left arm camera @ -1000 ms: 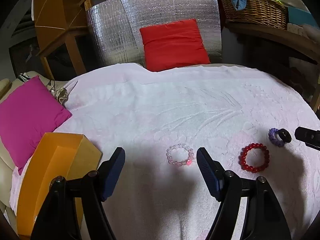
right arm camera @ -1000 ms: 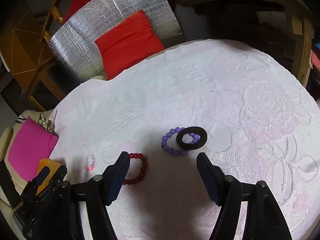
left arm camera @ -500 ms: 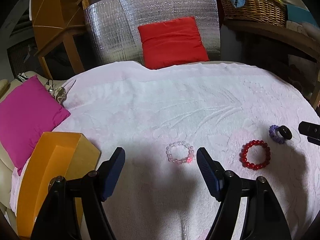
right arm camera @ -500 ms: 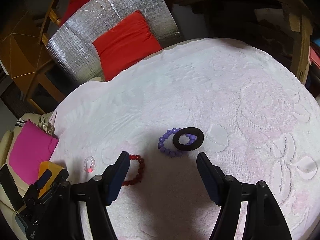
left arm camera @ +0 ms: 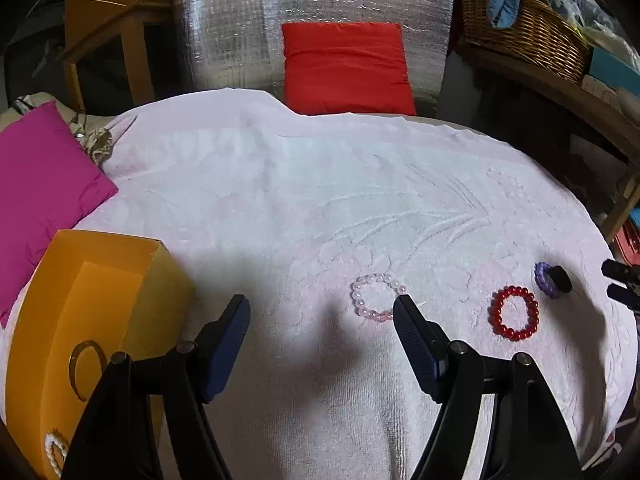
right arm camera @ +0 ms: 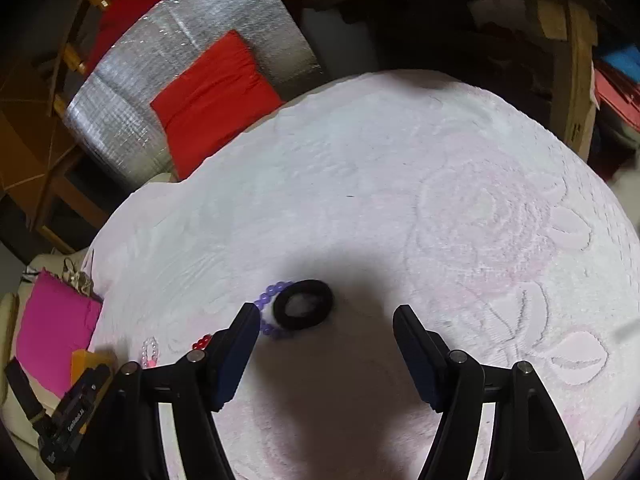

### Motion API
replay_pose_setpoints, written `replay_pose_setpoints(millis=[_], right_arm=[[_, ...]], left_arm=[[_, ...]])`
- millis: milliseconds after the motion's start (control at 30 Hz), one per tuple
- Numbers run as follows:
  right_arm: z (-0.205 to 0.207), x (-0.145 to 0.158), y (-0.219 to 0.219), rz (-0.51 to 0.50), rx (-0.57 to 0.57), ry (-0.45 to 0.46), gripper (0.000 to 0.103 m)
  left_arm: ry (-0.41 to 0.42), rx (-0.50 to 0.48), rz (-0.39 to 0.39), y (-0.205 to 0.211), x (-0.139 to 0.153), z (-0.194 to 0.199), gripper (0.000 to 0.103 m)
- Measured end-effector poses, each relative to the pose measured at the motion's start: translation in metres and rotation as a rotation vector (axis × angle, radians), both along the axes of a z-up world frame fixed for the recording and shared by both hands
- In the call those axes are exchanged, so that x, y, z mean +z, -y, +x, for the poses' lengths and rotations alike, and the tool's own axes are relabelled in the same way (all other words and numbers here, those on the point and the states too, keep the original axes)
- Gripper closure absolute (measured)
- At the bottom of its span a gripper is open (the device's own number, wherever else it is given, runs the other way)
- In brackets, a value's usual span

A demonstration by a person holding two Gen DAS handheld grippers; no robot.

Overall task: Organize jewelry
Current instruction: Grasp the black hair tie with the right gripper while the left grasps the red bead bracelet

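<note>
Four bands on the pink towel, both claws released.

Left wrist view: the left claw (left arm camera: 322,310) hangs spread, the pale pink bracelet (left arm camera: 377,297) just ahead of its right finger; beside it, one red bracelet (left arm camera: 515,313), then one purple bracelet (left arm camera: 541,277) under a black ring (left arm camera: 558,279). The orange box (left arm camera: 116,280) holds a bangle (left arm camera: 82,366) and white pearls (left arm camera: 54,450).
Right wrist view: the right claw (right arm camera: 322,312) gapes, black ring (right arm camera: 303,309) just ahead between its fingers, nearer the left one, overlapping the purple bracelet (right arm camera: 267,295) on the towel (right arm camera: 400,200).

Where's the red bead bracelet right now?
In the left wrist view, the red bead bracelet lies flat on the white towel, right of the pale pink bracelet and just below-left of the purple bracelet under the black ring.
</note>
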State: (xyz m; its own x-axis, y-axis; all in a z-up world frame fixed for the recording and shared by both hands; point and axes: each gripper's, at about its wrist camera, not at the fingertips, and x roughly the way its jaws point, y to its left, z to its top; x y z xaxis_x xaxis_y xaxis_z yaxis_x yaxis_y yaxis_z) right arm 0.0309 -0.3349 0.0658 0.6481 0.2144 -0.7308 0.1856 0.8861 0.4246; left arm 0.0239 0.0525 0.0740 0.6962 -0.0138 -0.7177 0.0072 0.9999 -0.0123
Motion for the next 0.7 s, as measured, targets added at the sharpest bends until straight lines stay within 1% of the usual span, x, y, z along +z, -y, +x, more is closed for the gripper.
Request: replay_pose_setpoints(millis=[67,133,167,200,267,300,367,467,500,567,633,700], right_arm=[[0.002,-0.001,0.004,0.006,-0.001,-0.006,0.03],[0.004,-0.002,0.005,0.002,0.006,-0.008,0.03],[0.004,-0.001,0.005,-0.002,0.01,-0.008,0.03],[0.005,-0.001,0.004,-0.005,0.016,-0.008,0.03],[0.007,-0.002,0.005,-0.005,0.023,-0.008,0.03],[0.008,-0.003,0.007,0.006,0.024,-0.008,0.03],[0.008,-0.006,0.013,0.041,0.019,-0.011,0.03],[0.013,-0.012,0.025,0.109,0.008,-0.019,0.03],[0.016,-0.015,0.029,0.148,0.009,-0.019,0.031],[0.021,-0.018,0.03,0.183,0.015,-0.016,0.032],[0.03,-0.022,0.027,0.206,0.035,-0.02,0.036],[0.037,-0.026,0.019,0.2,0.052,-0.031,0.046]], left_arm=[[-0.007,-0.029,-0.008,0.001,-0.002,0.0,0.029],[-0.02,-0.052,-0.012,0.003,-0.004,0.0,0.037],[-0.032,-0.065,-0.019,0.004,-0.006,0.001,0.046],[-0.05,-0.078,-0.035,0.004,-0.009,0.002,0.052],[-0.069,-0.089,-0.056,0.005,-0.012,0.004,0.054],[-0.072,-0.092,-0.054,0.006,-0.014,0.005,0.054],[-0.072,-0.093,-0.039,0.01,-0.014,0.006,0.054],[-0.085,-0.101,-0.045,0.014,-0.016,0.008,0.054],[-0.088,-0.106,-0.042,0.016,-0.017,0.008,0.054],[-0.09,-0.124,-0.039,0.022,-0.017,0.008,0.054],[-0.09,-0.145,-0.036,0.026,-0.017,0.006,0.054],[-0.091,-0.172,-0.036,0.033,-0.018,0.005,0.054]])
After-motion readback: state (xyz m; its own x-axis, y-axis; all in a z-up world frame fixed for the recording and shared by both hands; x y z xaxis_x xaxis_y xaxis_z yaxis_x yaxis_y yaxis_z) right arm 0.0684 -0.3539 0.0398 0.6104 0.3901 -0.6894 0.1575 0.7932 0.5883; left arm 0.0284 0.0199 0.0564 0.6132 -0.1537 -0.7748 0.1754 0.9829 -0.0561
